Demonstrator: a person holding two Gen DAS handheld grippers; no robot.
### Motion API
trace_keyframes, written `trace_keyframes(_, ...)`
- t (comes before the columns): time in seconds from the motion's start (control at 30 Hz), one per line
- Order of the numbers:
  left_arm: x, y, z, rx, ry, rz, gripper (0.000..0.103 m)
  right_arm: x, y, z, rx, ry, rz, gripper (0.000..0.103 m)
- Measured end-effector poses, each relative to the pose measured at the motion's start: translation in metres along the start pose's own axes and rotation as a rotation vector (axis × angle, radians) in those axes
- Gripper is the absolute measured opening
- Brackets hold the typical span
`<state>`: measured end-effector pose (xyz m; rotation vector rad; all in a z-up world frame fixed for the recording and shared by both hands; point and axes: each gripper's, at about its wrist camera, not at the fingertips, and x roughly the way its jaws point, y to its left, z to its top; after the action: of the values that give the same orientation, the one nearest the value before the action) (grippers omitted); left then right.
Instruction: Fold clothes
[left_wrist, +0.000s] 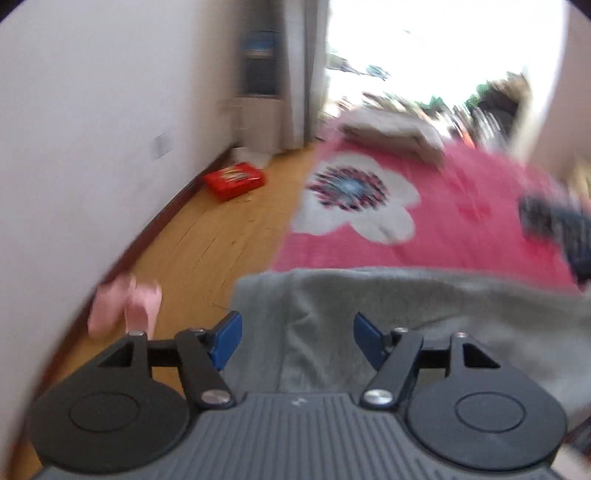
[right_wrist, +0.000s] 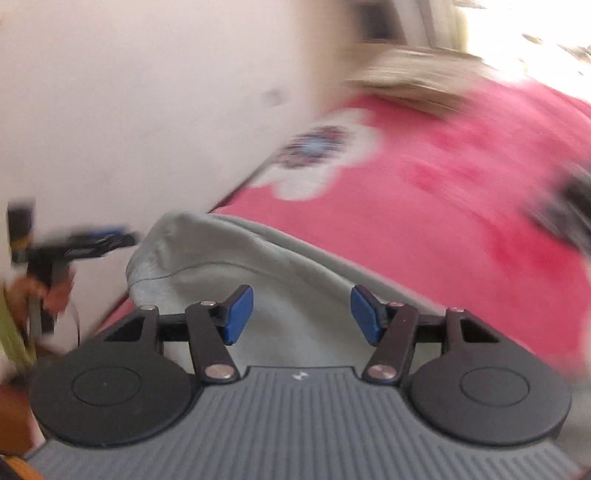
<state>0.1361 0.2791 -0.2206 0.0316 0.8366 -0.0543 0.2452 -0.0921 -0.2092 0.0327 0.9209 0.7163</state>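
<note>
A grey garment (left_wrist: 424, 306) lies at the near edge of a bed with a pink cover (left_wrist: 461, 206) that bears a white flower print. My left gripper (left_wrist: 297, 338) is open just above the garment's left part, its blue pads apart and holding nothing. In the right wrist view the same grey garment (right_wrist: 229, 266) lies folded over on the pink cover (right_wrist: 443, 206). My right gripper (right_wrist: 302, 314) is open above it and empty. The left gripper also shows in the right wrist view (right_wrist: 92, 240), blurred, at the far left. Both views are motion-blurred.
A white wall (left_wrist: 92, 129) runs along the left, with a wooden floor strip (left_wrist: 207, 240) between it and the bed. A red box (left_wrist: 234, 181) and pink slippers (left_wrist: 125, 306) lie on the floor. Folded beige cloth (left_wrist: 395, 129) and a dark item (left_wrist: 561, 229) lie on the bed.
</note>
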Motion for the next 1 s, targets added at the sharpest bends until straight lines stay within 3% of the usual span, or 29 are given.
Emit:
trace_keyframes(0.17,0.046,-0.040,0.014,0.435,0.032,-0.035,0.067,0.083,0.030,0.027,-0.261,0.118,-0.014,0.058)
trace_keyframes(0.3,0.069,-0.045,0.010,0.557,0.058,-0.084,0.057,0.112,0.034,0.023,-0.390,0.219,-0.004,0.057)
trace_keyframes(0.4,0.076,-0.042,0.002,0.564,0.066,-0.119,0.037,0.118,0.034,0.014,-0.426,0.256,0.004,0.051)
trace_keyframes(0.43,0.074,-0.041,0.003,0.561,0.057,-0.114,0.019,0.119,0.033,0.011,-0.433,0.260,0.005,0.041)
trace_keyframes(0.47,0.073,-0.041,0.004,0.558,0.048,-0.108,0.007,0.121,0.032,0.009,-0.440,0.263,0.006,0.024)
trace_keyframes(0.53,0.070,-0.039,0.005,0.551,0.030,-0.097,0.001,0.117,0.033,0.007,-0.461,0.250,-0.001,0.010)
trace_keyframes(0.73,0.066,-0.031,0.014,0.513,-0.014,-0.054,0.001,0.091,0.040,0.021,-0.489,0.170,-0.037,0.007)
trace_keyframes(0.9,0.091,-0.028,0.013,0.482,0.033,-0.015,0.001,0.107,0.030,0.015,-0.457,0.184,-0.086,0.008)
trace_keyframes(1.0,0.099,-0.034,0.004,0.527,0.030,0.013,0.003,0.120,0.021,0.007,-0.409,0.190,-0.119,0.017)
